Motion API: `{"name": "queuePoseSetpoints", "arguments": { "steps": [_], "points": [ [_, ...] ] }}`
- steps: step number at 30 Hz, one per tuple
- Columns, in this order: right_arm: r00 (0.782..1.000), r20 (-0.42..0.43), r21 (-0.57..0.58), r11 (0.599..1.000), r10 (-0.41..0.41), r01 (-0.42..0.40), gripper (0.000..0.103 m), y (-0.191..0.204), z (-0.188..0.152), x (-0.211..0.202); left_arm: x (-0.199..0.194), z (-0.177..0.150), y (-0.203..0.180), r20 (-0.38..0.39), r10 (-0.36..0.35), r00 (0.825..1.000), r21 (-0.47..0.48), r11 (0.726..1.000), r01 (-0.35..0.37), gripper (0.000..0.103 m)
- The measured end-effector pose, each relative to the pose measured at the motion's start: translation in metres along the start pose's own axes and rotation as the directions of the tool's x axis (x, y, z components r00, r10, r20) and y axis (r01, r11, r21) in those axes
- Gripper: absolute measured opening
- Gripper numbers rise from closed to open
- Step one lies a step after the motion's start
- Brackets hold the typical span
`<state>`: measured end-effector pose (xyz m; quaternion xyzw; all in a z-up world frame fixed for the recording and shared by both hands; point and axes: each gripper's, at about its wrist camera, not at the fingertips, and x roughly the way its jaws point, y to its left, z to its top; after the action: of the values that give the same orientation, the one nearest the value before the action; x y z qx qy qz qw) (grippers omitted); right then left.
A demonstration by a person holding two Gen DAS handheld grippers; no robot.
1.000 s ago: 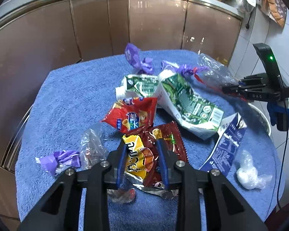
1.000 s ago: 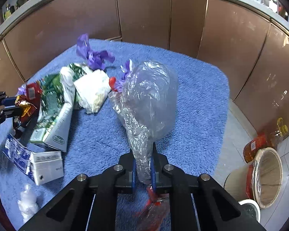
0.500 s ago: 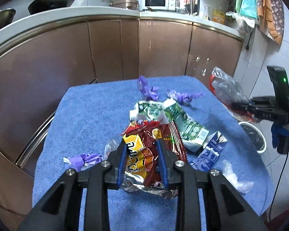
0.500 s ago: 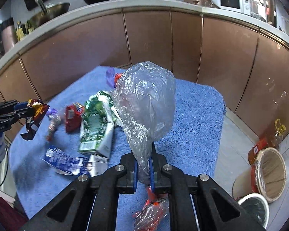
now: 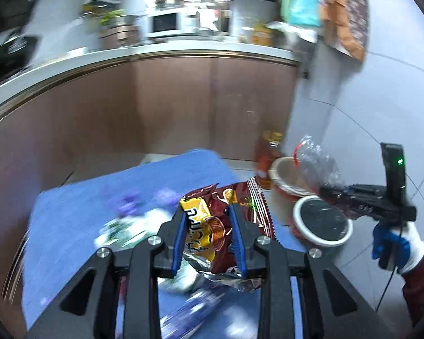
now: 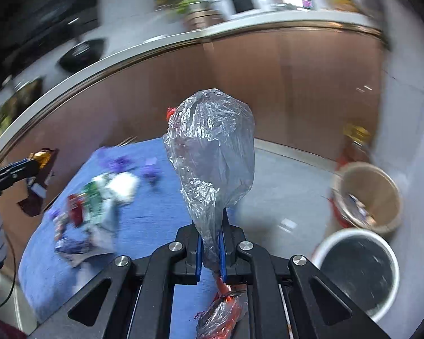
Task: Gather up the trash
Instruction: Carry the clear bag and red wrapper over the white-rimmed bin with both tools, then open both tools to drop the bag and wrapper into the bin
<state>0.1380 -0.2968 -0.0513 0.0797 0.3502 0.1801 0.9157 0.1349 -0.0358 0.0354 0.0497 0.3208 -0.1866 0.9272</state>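
Observation:
My left gripper [image 5: 209,234] is shut on a red and yellow snack wrapper [image 5: 226,212], held in the air above the blue-covered table [image 5: 79,214]. My right gripper [image 6: 211,243] is shut on a clear plastic bag [image 6: 212,152] with a red tie, lifted off the table. In the left wrist view the right gripper [image 5: 322,190] holds the bag [image 5: 316,163] over two bins: a white-rimmed bin [image 5: 322,223] and a tan bin [image 5: 285,172]. Both bins show in the right wrist view, white [image 6: 356,271] and tan [image 6: 367,195].
Several pieces of trash lie blurred on the table [image 6: 144,214]: a green and white carton [image 6: 99,197], purple wrappers [image 6: 118,163], a blue carton [image 6: 73,248]. Brown curved cabinets [image 5: 155,107] stand behind. An oil bottle [image 5: 268,155] stands by the bins.
Both grippers have lifted and swung right with their trash. The right gripper's bag has moved from the table's edge to above the bins. The view is motion-blurred.

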Motion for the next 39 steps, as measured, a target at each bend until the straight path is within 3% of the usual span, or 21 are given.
{"name": "queuePoseSetpoints", "arguments": {
  "steps": [5, 11, 15, 18, 24, 27, 30, 32, 36, 39],
  "points": [
    [0.987, 0.018, 0.153, 0.975, -0.163, 0.158, 0.009, -0.078, -0.026, -0.011, 0.063, 0.039, -0.082, -0.052, -0.129, 0.99, 0.079, 0.988, 0.132, 0.028],
    [0.958, -0.011, 0.285, 0.918, -0.285, 0.276, 0.01, -0.155, -0.054, -0.012, 0.15, 0.065, -0.182, -0.157, -0.241, 0.958, 0.129, 0.956, 0.262, 0.028],
    [0.947, -0.049, 0.355, 0.881, -0.318, 0.314, 0.012, -0.195, -0.073, -0.003, 0.207, 0.069, -0.234, -0.236, -0.263, 0.935, 0.131, 0.945, 0.299, 0.028],
    [0.939, -0.079, 0.378, 0.862, -0.334, 0.338, 0.012, -0.213, -0.086, 0.006, 0.249, 0.063, -0.263, -0.288, -0.241, 0.927, 0.123, 0.951, 0.285, 0.031],
    [0.93, -0.134, 0.41, 0.835, -0.342, 0.366, 0.012, -0.237, -0.105, 0.026, 0.307, 0.042, -0.297, -0.377, -0.222, 0.899, 0.077, 0.96, 0.27, 0.034],
    [0.924, -0.153, 0.425, 0.821, -0.349, 0.381, 0.021, -0.246, -0.113, 0.03, 0.321, 0.031, -0.308, -0.412, -0.214, 0.886, 0.068, 0.962, 0.264, 0.038],
    [0.918, -0.163, 0.448, 0.802, -0.361, 0.395, 0.036, -0.248, -0.119, 0.032, 0.337, 0.024, -0.309, -0.443, -0.225, 0.868, 0.043, 0.962, 0.271, 0.045],
    [0.914, -0.164, 0.463, 0.789, -0.371, 0.403, 0.042, -0.248, -0.124, 0.029, 0.344, 0.021, -0.308, -0.451, -0.231, 0.862, 0.022, 0.963, 0.27, 0.051],
    [0.907, -0.165, 0.462, 0.783, -0.386, 0.417, 0.045, -0.241, -0.126, 0.024, 0.341, 0.018, -0.302, -0.456, -0.265, 0.85, -0.018, 0.957, 0.288, 0.052],
    [0.905, -0.158, 0.462, 0.78, -0.396, 0.422, 0.047, -0.235, -0.126, 0.019, 0.335, 0.021, -0.301, -0.435, -0.277, 0.857, -0.022, 0.955, 0.297, 0.052]
  ]
}}
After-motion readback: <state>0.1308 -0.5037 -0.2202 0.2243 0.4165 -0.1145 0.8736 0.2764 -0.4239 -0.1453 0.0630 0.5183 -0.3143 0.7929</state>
